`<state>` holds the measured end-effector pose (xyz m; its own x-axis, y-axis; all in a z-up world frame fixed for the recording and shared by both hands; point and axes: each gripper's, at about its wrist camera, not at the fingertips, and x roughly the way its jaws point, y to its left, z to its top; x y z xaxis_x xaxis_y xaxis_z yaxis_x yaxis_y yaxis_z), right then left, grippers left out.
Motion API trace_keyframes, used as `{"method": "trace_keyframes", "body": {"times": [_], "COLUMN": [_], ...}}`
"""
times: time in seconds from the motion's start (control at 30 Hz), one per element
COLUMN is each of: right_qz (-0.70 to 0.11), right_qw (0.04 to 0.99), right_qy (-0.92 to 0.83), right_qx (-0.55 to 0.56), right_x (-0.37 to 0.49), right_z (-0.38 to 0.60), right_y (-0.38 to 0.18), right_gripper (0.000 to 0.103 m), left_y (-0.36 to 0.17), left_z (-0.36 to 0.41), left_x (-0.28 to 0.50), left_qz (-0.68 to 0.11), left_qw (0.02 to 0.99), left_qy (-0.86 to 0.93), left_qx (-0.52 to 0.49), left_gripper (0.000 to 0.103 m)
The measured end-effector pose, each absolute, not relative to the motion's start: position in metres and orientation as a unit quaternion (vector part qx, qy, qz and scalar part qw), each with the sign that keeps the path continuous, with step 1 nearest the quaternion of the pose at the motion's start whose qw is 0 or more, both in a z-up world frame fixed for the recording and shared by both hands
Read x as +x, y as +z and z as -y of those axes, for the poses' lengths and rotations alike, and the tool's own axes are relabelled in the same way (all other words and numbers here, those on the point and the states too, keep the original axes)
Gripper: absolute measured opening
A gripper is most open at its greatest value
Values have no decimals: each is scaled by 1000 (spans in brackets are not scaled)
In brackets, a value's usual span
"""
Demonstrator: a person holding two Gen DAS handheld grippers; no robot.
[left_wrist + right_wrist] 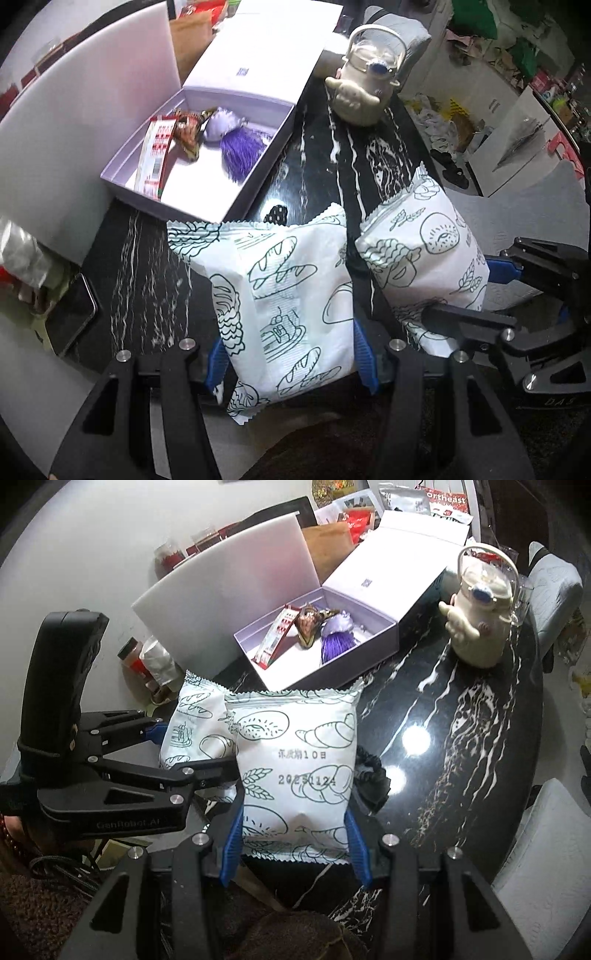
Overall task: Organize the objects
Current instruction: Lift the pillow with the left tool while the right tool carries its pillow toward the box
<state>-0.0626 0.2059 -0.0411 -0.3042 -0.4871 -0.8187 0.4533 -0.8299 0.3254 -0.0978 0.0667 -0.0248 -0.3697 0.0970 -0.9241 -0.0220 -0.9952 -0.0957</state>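
Two bread packets are hanging above the bench, your left tongs gripping one, right tongs gripping the other; both are awaiting the partly filled open box.

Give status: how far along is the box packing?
Done: red-white packet, brown snack and purple tassel lie in the open box. In hand: left hand-held gripper and right hand-held gripper each clamp a white bread packet. Left: box both.
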Motion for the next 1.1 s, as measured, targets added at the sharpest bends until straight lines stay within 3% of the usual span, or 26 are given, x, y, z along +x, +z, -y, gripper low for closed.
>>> {"method": "trace_keyframes", "body": {"times": [1.1], "right_qz": [73], "right_qw": [186], "right_qy": [-828], "right_qx": [523], "right_x": [-140], "right_z": [-105], "right_y": [-35], "right_gripper": [49], "left_y": [-22], "left_z": [49], "left_x": [-196], "left_qz": [-39], "left_qw": [134], "left_qy": [821], "left_qx": [-554], "left_gripper": [54]}}
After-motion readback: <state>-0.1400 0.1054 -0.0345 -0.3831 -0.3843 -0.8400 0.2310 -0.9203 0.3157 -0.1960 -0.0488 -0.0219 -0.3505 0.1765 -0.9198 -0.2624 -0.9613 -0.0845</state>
